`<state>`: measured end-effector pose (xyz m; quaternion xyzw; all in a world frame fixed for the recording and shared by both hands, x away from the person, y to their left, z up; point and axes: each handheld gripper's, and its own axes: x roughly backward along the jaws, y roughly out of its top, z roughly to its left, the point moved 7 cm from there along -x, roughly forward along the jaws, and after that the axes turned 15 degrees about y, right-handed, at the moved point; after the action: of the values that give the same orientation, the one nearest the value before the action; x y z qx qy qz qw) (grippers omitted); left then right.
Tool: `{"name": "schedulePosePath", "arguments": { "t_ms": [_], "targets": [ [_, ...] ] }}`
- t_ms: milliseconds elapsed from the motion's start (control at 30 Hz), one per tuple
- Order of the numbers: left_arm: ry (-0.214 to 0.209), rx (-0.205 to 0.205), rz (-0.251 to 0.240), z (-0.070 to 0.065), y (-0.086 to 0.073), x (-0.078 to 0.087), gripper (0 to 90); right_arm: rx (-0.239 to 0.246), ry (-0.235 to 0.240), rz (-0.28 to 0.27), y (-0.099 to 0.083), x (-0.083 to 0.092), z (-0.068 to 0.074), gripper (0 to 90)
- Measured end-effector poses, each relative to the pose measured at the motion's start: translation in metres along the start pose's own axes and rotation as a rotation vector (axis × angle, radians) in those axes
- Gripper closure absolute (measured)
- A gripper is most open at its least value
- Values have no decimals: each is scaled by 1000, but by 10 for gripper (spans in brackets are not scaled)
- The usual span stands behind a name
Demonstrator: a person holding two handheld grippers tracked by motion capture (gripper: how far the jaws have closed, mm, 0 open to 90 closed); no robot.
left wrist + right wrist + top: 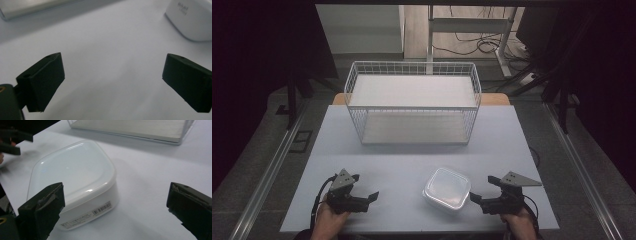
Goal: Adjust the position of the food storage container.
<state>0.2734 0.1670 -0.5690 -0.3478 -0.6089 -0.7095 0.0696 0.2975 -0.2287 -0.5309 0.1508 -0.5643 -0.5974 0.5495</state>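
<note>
Barcode label (101,208) on container (75,177) in right gripper view; both tools wide.

Left hand (328,220) enters from bottom edge, lower left of high view, gripping left gripper (366,192); jaws point toward frame centre, spread wide, nothing between them. Grey three-cornered plate (343,178) on top, cable (318,197) looping along its left side. Right hand (518,222) enters at lower right, gripping right gripper (482,189); jaws point left toward frame centre, spread wide, nothing between them. Both grippers low, at matching height in frame.
</note>
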Motion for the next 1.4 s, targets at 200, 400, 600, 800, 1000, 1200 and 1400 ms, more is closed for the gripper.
{"name": "schedulePosePath", "arguments": {
  "t_ms": [200,400,600,800,1000,1200,1400],
  "targets": [
    [-9,2,8,2,-2,-1,43,21,-21,68,-6,-7,1,0],
    [-26,0,19,-1,-2,-1,46,50,-91,98,-6,-6,-2,0],
    [-39,4,28,-3,-1,0,45,54,-91,108,-4,-1,0,0],
    [-101,25,40,-11,3,-3,31,53,-102,141,-4,2,5,0],
    [-195,-43,55,-39,20,-16,147,-7,-102,160,-10,6,11,101],
    [-257,-104,71,-65,33,-31,342,-16,-84,177,-14,11,14,315],
    [-297,-133,75,-87,53,-57,681,-5,-55,230,-18,6,18,594]
  ]
}}
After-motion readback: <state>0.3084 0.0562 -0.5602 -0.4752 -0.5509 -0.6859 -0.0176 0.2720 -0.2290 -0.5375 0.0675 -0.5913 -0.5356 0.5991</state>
